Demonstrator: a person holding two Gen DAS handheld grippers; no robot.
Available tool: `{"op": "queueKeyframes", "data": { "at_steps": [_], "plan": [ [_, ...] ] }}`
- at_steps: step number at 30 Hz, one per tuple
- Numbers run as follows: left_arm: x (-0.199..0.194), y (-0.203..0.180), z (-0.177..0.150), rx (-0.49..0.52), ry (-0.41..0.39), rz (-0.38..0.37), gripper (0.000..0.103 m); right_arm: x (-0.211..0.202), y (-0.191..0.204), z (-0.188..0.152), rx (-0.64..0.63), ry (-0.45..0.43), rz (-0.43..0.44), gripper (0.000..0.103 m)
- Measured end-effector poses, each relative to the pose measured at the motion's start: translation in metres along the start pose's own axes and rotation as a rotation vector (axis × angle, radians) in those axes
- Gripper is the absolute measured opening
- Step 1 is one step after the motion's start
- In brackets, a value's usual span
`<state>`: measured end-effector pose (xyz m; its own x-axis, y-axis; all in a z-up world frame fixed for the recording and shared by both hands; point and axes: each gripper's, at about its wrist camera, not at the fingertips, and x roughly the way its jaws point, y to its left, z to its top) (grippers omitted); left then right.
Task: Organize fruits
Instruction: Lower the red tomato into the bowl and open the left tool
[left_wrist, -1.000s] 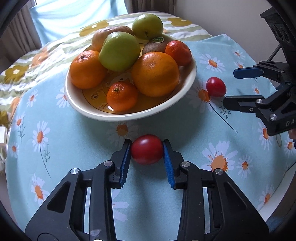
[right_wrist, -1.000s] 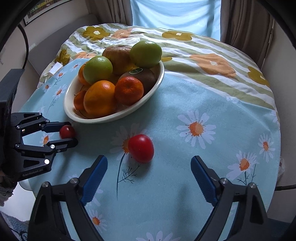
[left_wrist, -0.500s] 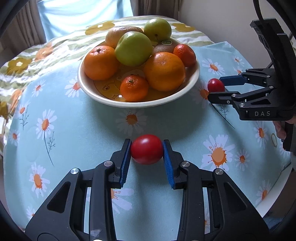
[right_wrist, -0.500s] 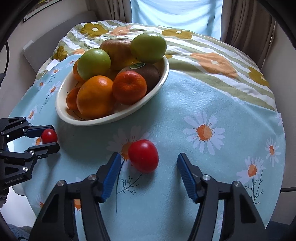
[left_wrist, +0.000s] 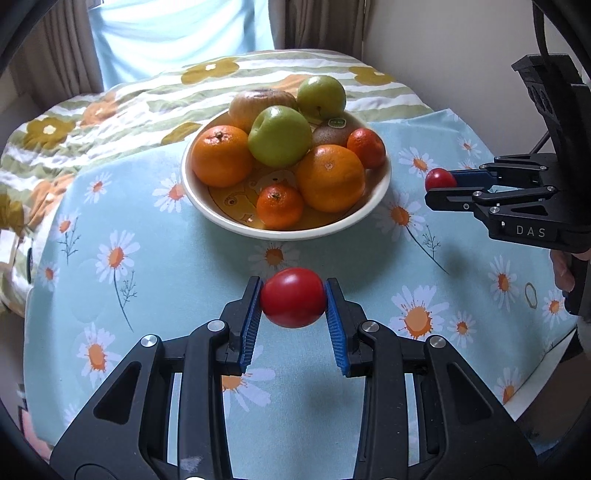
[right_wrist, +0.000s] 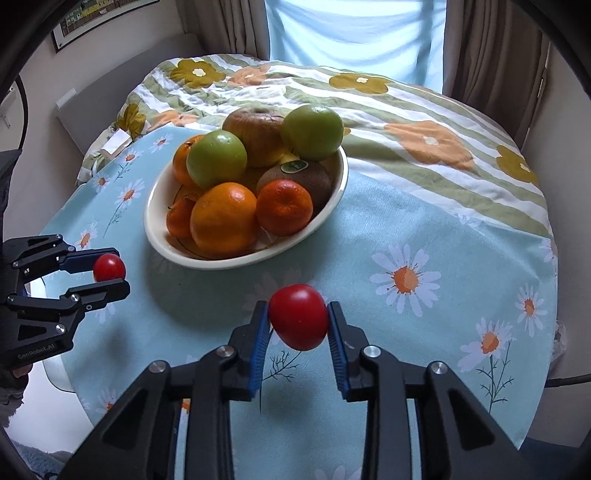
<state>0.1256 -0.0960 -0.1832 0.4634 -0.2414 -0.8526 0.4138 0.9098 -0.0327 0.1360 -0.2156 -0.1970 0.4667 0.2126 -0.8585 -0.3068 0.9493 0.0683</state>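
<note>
My left gripper (left_wrist: 293, 299) is shut on a red tomato (left_wrist: 293, 302), held just above the daisy cloth in front of the bowl (left_wrist: 380, 184). My right gripper (right_wrist: 298, 316) is shut on a second red tomato (right_wrist: 298, 316), also lifted off the cloth. In the left wrist view the right gripper (left_wrist: 439, 184) hovers right of the bowl, its tomato (left_wrist: 439, 179) between the jaws. The right wrist view shows the left gripper (right_wrist: 110, 273) left of the bowl (right_wrist: 332, 206) with its tomato (right_wrist: 109, 267). The cream bowl holds oranges, green apples, a kiwi and a brownish fruit.
A round table carries a light blue daisy cloth (left_wrist: 147, 288) over a striped flowered cloth (right_wrist: 424, 122). Curtains (right_wrist: 491, 48) and a window stand behind. The table's edge drops off near both grippers. A hand (left_wrist: 563, 269) holds the right gripper's handle.
The right gripper's jaws closed around the second tomato and lifted it slightly. The left gripper rose with its tomato and drew back, so the bowl appears farther off.
</note>
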Motion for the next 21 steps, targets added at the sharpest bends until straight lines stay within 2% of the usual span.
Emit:
{"op": "queueKeyframes", "data": {
  "at_steps": [12, 21],
  "plan": [
    [-0.052, 0.014, 0.034, -0.002, -0.097, 0.011, 0.038, -0.064, 0.021, 0.025, -0.018, -0.061, 0.004, 0.029],
    [-0.044, 0.036, 0.070, 0.067, -0.104, -0.043, 0.038, -0.074, 0.039, 0.051, 0.049, -0.095, -0.027, 0.029]
  ]
}}
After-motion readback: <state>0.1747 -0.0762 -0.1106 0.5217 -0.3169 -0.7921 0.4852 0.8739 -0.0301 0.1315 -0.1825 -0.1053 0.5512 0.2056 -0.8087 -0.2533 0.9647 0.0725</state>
